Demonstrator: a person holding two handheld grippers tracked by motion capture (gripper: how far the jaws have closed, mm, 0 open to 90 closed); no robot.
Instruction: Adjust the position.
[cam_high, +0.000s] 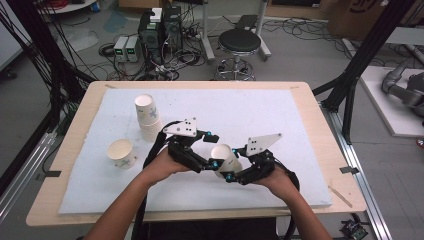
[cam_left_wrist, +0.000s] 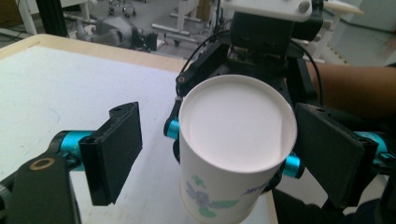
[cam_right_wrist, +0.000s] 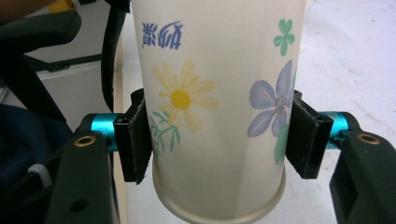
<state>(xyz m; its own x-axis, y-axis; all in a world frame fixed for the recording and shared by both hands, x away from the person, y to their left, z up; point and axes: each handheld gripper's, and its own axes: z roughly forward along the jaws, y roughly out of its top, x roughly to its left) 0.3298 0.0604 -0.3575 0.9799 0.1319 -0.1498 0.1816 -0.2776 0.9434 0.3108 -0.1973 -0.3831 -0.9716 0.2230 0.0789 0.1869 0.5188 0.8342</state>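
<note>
A hand-over between the 2 tongs is in progress over the near middle of the white mat (cam_high: 280, 125) on the counter (cam_high: 70, 145). The flowered paper cup (cam_high: 226, 159) now sits in the right tongs (cam_high: 231, 173): in the right gripper view its pads (cam_right_wrist: 134, 142) press on both sides of the cup wall, low down near the cup's base. The left tongs (cam_high: 209, 165) are released; in the left gripper view the black jaws stand wide on either side of the cup (cam_left_wrist: 236, 144), the left one well clear of it, and the cup's open mouth faces that camera.

The step in hand, judging from this, is the passing of the cup from left to right, with the grip already transferred. The next move calls for the left tongs to back away without knocking the rim, and then for the right tongs to carry the cup, probably toward the stack of 2 cups (cam_high: 147, 116) at the far left or the single cup (cam_high: 121, 153) nearer on the left.
</note>
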